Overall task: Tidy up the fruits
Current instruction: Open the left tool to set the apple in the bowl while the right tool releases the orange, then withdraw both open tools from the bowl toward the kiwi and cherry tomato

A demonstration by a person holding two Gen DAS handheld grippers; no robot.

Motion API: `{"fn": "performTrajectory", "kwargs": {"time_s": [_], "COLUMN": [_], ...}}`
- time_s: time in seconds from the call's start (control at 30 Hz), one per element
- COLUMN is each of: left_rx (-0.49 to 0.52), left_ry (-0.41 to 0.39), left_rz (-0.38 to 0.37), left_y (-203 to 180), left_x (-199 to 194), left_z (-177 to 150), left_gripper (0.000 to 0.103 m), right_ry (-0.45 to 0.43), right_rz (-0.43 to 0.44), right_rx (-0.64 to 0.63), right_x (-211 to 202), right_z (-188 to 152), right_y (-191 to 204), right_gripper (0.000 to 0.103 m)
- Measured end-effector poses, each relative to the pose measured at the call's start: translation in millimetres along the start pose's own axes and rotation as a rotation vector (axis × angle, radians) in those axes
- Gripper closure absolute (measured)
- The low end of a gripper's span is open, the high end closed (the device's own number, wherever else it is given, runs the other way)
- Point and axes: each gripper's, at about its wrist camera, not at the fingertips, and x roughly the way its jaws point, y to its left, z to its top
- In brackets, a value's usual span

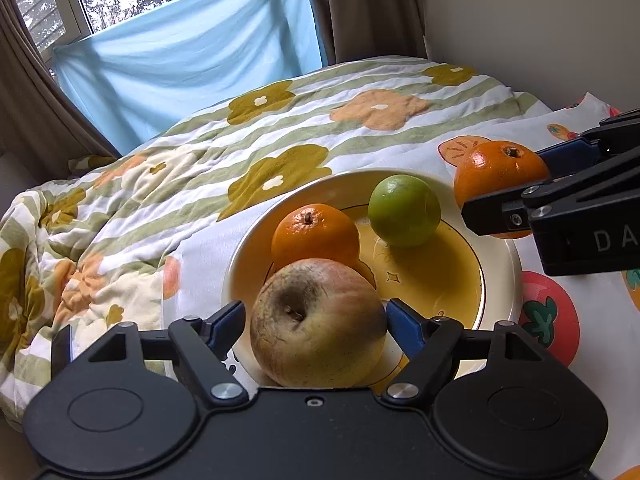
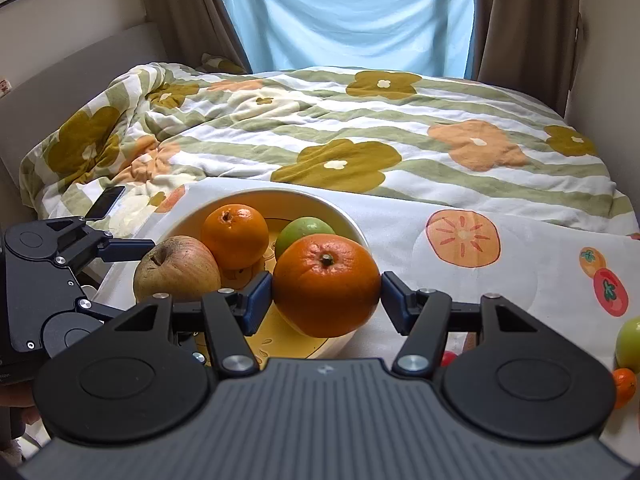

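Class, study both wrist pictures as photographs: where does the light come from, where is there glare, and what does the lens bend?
Left wrist view: daylight enters through the window at upper left; glare spots shine on the held orange and the lime; the bed's far edge bows. Right wrist view: the blue cloth glows backlit; the orange casts shade onto the plate; dark corners show the fisheye's edge.

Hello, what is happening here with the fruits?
A person is putting fruit into a bowl on the bed. The left gripper has an apple between its fingers, over the bowl's near edge. The right gripper grips an orange at the bowl's rim. Another orange and a green fruit already lie inside.
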Motion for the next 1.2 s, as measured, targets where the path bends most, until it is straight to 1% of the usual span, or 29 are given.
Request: {"fn": "performTrajectory", "kwargs": {"time_s": [0.03, 0.07, 0.13, 0.37, 0.47, 0.63, 0.83, 1.0, 1.03, 1.1, 1.13, 1.17, 1.2], "left_rx": [0.004, 0.005, -0.003, -0.036, -0.046, -0.084, -0.112, -0.122, -0.120, -0.116, -0.113, -0.111, -0.111], "left_ry": [-0.010, -0.019, -0.028, -0.007, -0.007, -0.011, 0.012, 0.012, 0.012, 0.011, 0.011, 0.011, 0.011], "left_rz": [0.011, 0.013, 0.005, -0.027, -0.025, -0.026, -0.037, -0.037, -0.037, -0.032, -0.028, -0.022, -0.019], "left_y": [-0.4, -0.3, 1.1, 1.8, 3.0, 5.1, 4.6, 5.2, 5.6, 5.7, 5.4, 4.9, 4.6], "left_x": [-2.5, -5.4, -10.7, -22.0, -28.1, -37.2, -36.8, -37.0, -37.3, -37.7, -37.9, -38.3, -38.8], "left_z": [0.3, 0.0, -1.1, -14.9, -20.7, -29.2, -36.2, -36.8, -37.0, -37.3, -37.3, -37.5, -37.6], "left_gripper": [0.007, 0.003, 0.003, 0.003, 0.003, 0.003, 0.003, 0.003, 0.003, 0.003, 0.003, 0.003, 0.003], "right_ry": [0.001, 0.001, 0.007, 0.031, 0.044, 0.048, 0.071, 0.083, 0.073, 0.036, 0.020, 0.006, -0.001], "right_rz": [0.000, 0.000, 0.003, 0.025, 0.036, 0.085, 0.083, 0.088, 0.089, 0.078, 0.069, 0.064, 0.070], "right_rx": [-0.001, -0.001, -0.005, -0.021, -0.034, -0.112, -0.146, -0.163, -0.161, -0.161, -0.162, -0.162, -0.162], "right_x": [0.0, 0.0, 0.0, 6.9, 12.5, 21.6, 36.9, 38.0, 36.6, 30.2, 26.9, 23.6, 20.7], "right_z": [0.2, 0.2, 0.6, -0.5, -2.9, -7.5, -12.2, -15.0, -15.5, -14.1, -13.7, -13.6, -13.2], "right_y": [-0.1, -0.1, -0.4, 4.9, 10.0, 22.4, 28.3, 28.6, 28.4, 28.0, 27.8, 27.2, 26.1], "right_gripper": [0.029, 0.029, 0.029, 0.029, 0.029, 0.029, 0.029, 0.028, 0.028, 0.019, 0.006, 0.000, 0.000]}}
